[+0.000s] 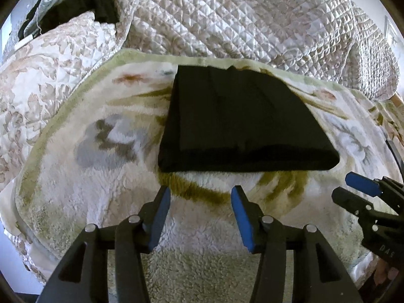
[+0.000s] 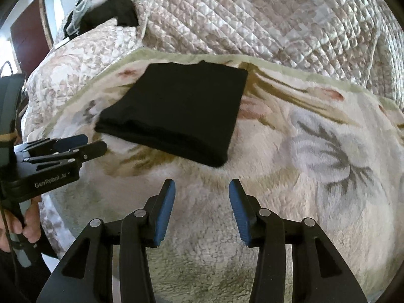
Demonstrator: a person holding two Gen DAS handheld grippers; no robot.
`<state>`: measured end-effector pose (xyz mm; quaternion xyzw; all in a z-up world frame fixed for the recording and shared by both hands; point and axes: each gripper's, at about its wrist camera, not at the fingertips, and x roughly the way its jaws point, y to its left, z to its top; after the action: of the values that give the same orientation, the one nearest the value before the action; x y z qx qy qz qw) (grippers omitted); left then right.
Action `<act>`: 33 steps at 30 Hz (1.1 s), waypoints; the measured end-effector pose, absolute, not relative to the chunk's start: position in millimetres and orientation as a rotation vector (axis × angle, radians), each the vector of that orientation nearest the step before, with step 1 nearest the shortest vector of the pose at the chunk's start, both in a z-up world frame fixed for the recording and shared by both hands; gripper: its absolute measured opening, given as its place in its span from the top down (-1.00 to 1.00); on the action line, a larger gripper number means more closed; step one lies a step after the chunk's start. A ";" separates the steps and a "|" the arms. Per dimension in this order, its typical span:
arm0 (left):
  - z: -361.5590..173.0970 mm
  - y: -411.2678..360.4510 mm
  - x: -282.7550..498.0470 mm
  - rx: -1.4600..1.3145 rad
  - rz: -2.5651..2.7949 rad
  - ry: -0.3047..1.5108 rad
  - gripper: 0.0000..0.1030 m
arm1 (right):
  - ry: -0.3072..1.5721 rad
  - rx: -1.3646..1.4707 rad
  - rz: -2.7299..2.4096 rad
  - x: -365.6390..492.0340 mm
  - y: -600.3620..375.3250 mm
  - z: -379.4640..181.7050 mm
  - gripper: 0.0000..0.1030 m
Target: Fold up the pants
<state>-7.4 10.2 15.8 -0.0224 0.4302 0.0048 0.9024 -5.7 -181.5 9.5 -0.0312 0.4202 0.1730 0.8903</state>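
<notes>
Black pants [image 1: 240,123] lie folded into a compact, thick-edged rectangle on a fleecy floral blanket [image 1: 106,202], near its far green-trimmed border, where the flat pile gives a level bed for the bundle. The left gripper [image 1: 200,197] hangs just short of the bundle's near fold, its blue pads apart with nothing but blanket between them, and the right gripper [image 2: 202,192] hangs likewise over bare fleece beside the nearest corner, fingers spread and empty. Both stand clear of the cloth, which suggests the fold has been laid down and let go (the layers sit square, with no loose leg trailing). A person's hand [image 2: 27,224] grips the left tool's handle at the edge of the right-hand view. Behind, a quilted bedspread [image 1: 252,20] is heaped out of the way, with a dark garment [image 1: 78,7] lying on it, well apart from the working patch.
</notes>
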 end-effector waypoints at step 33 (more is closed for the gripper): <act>7.0 7.2 -3.1 -0.009 -0.001 0.900 -0.28 | 0.869 -0.099 0.344 -4.1 -178.3 -0.3 0.02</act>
<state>-3.1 7.2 7.0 -0.0043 0.4349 -0.0003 0.9004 -4.1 -178.3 -0.3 -0.0475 0.4189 0.1658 0.8915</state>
